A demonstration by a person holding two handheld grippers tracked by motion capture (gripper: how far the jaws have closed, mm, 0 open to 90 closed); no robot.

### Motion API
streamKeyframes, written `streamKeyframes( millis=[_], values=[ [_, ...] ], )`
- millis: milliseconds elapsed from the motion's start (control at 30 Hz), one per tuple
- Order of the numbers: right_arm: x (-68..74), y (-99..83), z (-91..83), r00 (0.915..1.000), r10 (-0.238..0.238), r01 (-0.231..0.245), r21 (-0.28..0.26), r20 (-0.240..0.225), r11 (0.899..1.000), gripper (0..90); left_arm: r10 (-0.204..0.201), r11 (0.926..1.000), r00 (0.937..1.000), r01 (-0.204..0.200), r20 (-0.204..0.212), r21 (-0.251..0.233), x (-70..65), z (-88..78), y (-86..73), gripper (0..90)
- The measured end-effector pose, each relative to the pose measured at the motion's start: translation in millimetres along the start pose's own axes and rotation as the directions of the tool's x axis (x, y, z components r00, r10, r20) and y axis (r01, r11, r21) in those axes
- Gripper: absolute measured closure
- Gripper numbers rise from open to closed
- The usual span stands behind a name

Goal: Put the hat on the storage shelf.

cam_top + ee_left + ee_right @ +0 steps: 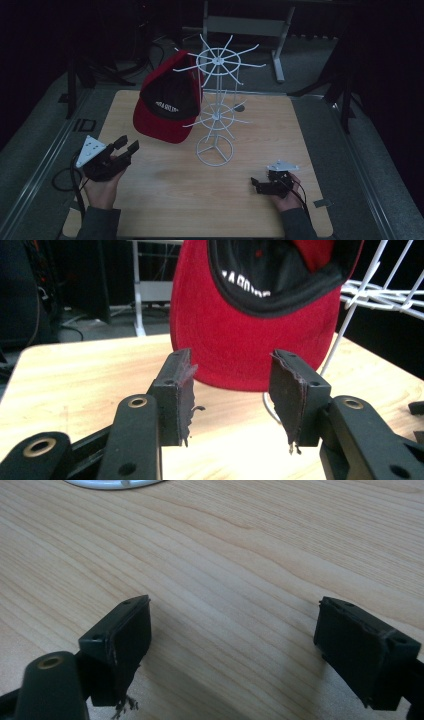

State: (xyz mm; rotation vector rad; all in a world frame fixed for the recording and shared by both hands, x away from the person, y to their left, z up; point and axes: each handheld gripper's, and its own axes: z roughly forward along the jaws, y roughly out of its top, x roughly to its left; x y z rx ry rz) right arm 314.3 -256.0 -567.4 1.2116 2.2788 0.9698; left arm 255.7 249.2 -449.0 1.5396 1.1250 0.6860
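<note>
Dim room, pale wooden table [165,190] under a dark, cluttered background. Red cap [165,102] hangs tilted on the white wire rack [216,107], caught on an upper spoke, its brim pointing down toward the tabletop. Black lining with white lettering faces you.

Your left gripper [126,146] sits just short of the cap, below and to the near side of the brim. In the left gripper view its jaws stand spread with the brim [245,340] straight ahead beyond the gap; nothing lies between the pads [182,400], and the pad rubber looks frayed at the lower edges. No contact with the cap.

Your right gripper [256,184] rests low over the table, well apart from the cap and on the near side of the rack's ring base [215,150]. Its jaws are spread wide over bare wood; the ring's edge [112,484] lies far ahead of them.
</note>
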Motion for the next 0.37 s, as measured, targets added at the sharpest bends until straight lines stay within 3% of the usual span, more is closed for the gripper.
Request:
streamKeyframes(
  millis=[367],
  values=[
    [-0.1,-0.1,-0.1,1.0,-0.002,0.002,0.0,0.0,1.0,15.1,-0.004,0.9984,0.9994,0.002,0.034,0.057,2.8,17.1,-17.7,54.4]
  ],
)
